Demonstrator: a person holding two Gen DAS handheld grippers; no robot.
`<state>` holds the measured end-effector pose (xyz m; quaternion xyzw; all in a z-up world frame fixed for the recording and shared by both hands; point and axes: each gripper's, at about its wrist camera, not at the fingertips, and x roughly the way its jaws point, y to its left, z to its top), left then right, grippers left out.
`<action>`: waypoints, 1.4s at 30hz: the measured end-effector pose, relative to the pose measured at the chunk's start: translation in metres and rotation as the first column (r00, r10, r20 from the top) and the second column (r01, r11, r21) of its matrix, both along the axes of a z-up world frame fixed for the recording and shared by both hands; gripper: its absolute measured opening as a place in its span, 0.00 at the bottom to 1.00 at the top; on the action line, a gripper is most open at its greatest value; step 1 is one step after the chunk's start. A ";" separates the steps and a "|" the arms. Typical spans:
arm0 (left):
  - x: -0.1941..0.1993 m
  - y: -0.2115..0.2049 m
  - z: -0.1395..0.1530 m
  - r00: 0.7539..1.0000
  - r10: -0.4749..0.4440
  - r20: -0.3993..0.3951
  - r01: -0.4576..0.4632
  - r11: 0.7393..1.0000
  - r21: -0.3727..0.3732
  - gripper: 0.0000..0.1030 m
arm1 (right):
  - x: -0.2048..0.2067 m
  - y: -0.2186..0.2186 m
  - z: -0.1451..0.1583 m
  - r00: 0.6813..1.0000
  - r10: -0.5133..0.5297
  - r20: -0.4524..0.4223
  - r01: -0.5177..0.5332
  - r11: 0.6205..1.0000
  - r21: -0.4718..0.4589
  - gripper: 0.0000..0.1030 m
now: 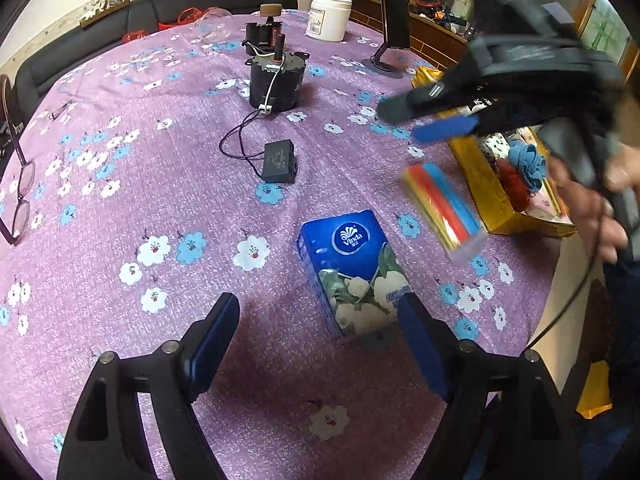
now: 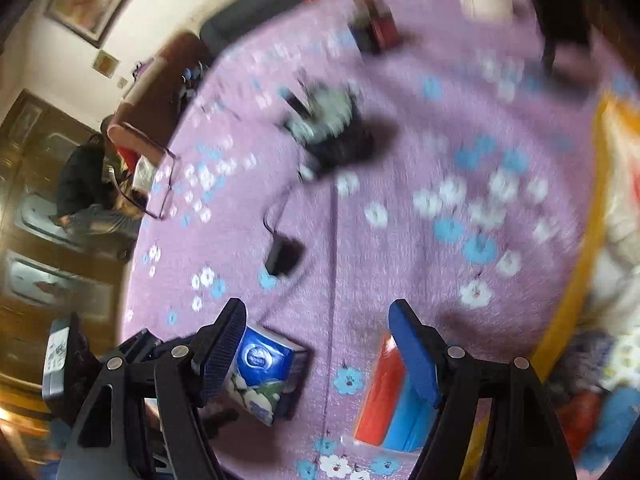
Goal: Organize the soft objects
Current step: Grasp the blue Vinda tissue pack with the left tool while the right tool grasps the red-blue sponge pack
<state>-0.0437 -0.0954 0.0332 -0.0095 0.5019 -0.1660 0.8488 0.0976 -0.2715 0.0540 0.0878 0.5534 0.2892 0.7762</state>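
- Left wrist view: the left gripper (image 1: 320, 344) is being held wide apart, empty, just before the tissue pack (image 1: 352, 272) on the tablecloth (image 1: 120, 184).
- The right gripper (image 1: 420, 120) is being held spread, empty, above the striped roll (image 1: 444, 208) beside the gold box (image 1: 492, 196).

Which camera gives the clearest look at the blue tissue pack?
The left wrist view: the tissue pack lies sharp and almost whole on the tablecloth, logo readable. In the right wrist view the pack is blurred and partly hidden behind a tool finger.

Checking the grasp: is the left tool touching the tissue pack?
Cannot tell. In the left wrist view the open left tool flanks the tissue pack; one pad overlaps its corner.
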 end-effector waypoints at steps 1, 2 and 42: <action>0.001 -0.002 -0.001 1.000 0.001 -0.006 -0.001 1.000 0.002 0.79 | -0.007 -0.002 0.010 0.999 -0.016 0.039 0.016 1.000 -0.006 0.76; 0.001 -0.004 -0.002 1.000 0.003 -0.013 -0.003 1.000 0.006 0.79 | -0.011 -0.004 0.015 0.998 -0.016 0.056 0.015 1.000 0.008 0.76; 0.011 0.038 -0.024 0.960 0.268 0.086 -0.279 0.945 0.169 0.56 | -0.076 0.037 -0.022 0.968 0.154 0.198 -0.100 0.961 -0.258 0.60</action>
